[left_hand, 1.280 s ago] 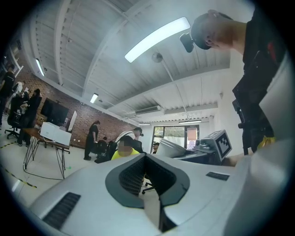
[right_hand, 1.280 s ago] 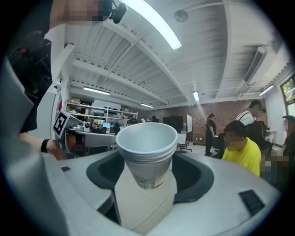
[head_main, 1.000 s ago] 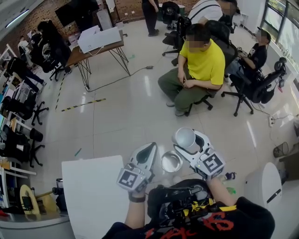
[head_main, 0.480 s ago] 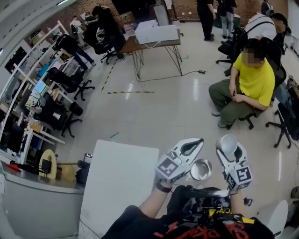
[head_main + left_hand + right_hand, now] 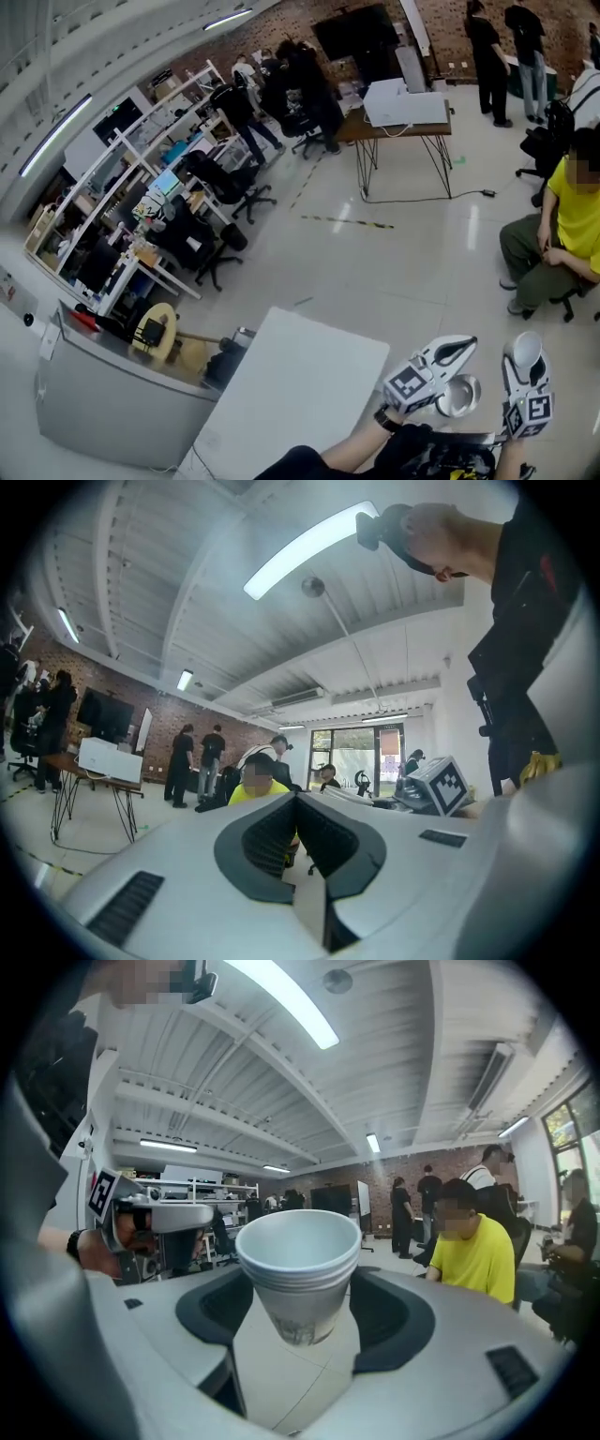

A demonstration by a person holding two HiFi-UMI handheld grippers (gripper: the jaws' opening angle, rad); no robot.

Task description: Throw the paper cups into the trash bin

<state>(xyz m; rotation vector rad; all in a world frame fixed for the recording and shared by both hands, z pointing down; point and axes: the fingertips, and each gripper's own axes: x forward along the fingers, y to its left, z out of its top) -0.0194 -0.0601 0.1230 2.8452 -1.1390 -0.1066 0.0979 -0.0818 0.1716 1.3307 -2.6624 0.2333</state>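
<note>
In the head view, my right gripper (image 5: 525,364) is shut on a nested stack of white paper cups (image 5: 525,348) at the lower right. The right gripper view shows the cups (image 5: 300,1265) mouth-up between the dark pads (image 5: 398,1321) of that gripper (image 5: 300,1293). A shiny round metal trash bin (image 5: 469,383) stands on the floor just left of the cups, between the two grippers. My left gripper (image 5: 457,349) hovers over the bin's left side. In its own view the left gripper (image 5: 295,803) has its jaws together with nothing in them.
A white table (image 5: 291,394) lies to the left of the grippers. A seated person in a yellow shirt (image 5: 574,220) is at the right edge. Farther off are a wooden desk with a white box (image 5: 403,103), office chairs (image 5: 211,246) and a grey counter (image 5: 112,403).
The head view has swung left and up, so both grippers and the bin now sit in the lower right corner. The cups stay in the right gripper beside the bin.
</note>
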